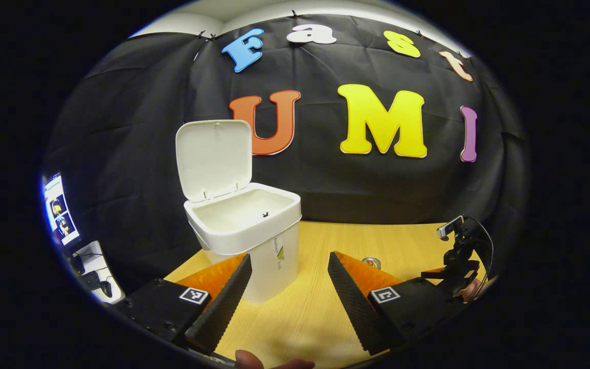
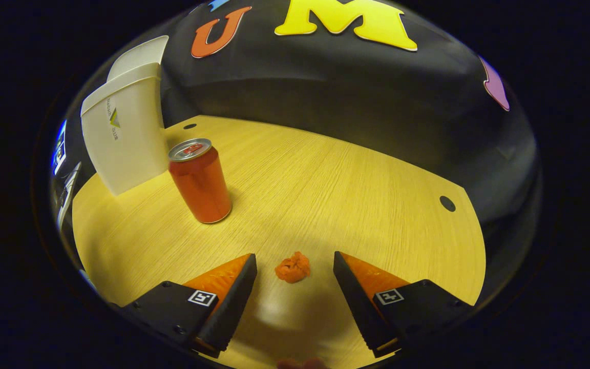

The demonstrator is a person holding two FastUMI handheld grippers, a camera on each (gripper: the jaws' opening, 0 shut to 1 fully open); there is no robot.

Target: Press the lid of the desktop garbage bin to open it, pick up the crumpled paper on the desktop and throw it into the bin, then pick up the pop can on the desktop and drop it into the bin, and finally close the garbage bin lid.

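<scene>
From my right gripper (image 2: 295, 279) I see both fingers spread wide with nothing between them but bare tabletop (image 2: 325, 195), and the crumpled paper (image 2: 293, 267) sits just ahead of the fingertips, centred in the gap and touching neither one. I judge the step in hand to be picking up that paper, so I would ease straight forward and down until the wad lies between the pads, then close gently; it looks small and light, so a fast approach could nudge it away, and closing too high could let it slip out underneath. Farther on, to the left of my left finger, the pop can (image 2: 200, 180) stands upright, well apart from the paper, so it should not get in the way if I keep my line straight. Beyond the can stands the garbage bin (image 2: 126, 138), near the far left edge of the tabletop. From my left gripper (image 1: 289, 279) the fingers are likewise wide open and hold nothing; the bin's body rises just past the left finger, with its lid (image 1: 214, 156) already tipped up and back and the white inside open to the top. The can's top peeks just beside the right finger. I would keep this hand clear of the bin's mouth so the paper has a free drop.
</scene>
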